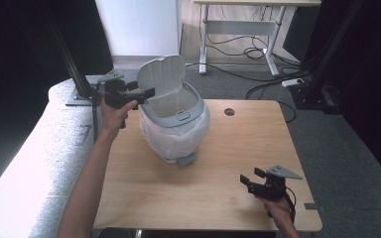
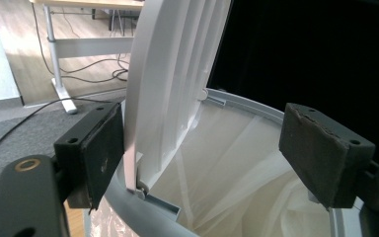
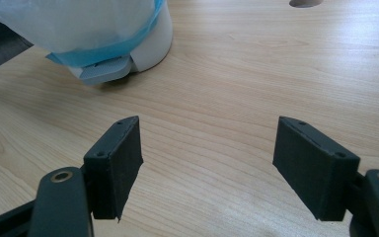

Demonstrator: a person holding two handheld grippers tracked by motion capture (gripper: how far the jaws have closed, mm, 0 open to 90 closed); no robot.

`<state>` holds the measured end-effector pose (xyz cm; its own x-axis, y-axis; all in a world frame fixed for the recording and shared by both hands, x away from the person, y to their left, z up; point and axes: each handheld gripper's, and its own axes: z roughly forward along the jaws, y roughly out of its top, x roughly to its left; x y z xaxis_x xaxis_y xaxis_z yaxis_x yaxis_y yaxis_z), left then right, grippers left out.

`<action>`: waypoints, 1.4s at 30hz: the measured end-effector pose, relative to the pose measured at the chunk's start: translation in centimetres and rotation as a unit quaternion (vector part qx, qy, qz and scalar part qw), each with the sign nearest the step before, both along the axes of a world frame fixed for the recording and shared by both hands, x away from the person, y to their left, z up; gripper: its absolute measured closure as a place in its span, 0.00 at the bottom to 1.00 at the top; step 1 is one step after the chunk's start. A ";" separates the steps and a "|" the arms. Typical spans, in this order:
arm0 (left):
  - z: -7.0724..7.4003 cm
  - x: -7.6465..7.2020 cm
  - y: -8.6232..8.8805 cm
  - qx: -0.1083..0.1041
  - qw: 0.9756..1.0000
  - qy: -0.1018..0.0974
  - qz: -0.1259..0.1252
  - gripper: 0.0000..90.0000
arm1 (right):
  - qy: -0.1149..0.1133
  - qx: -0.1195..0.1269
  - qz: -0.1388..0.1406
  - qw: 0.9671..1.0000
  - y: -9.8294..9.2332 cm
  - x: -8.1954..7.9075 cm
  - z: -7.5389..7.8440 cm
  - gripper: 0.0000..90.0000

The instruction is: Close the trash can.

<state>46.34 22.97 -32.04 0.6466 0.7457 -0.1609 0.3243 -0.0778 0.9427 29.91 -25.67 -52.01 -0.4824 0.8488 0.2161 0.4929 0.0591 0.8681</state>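
I have the left claw up at the raised lid of the small white bin, which stands on the far left half of the wooden surface, its lid tipped back nearly upright on the bin's far left side; in the left gripper view the claw's jaws stand wide, the lid's edge just beside the left pad and close to touching it, the right pad well clear over the open mouth, where a thin white bag liner hangs inside the grey rim; the liner also drapes over the outside of the bin, and a grey foot pedal sticks out at its near base; my right claw hovers low over the near right corner of the surface, well apart from the bin, jaws parted about halfway with nothing but bare wood between them in the right gripper view, the pedal showing farther off at upper left
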 end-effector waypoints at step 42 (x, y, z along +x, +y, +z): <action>-2.5 -3.1 -6.9 0.089 0.995 -0.006 0.041 0.23 | 0.006 0.004 0.004 1.000 0.5 -0.1 -0.2 0.28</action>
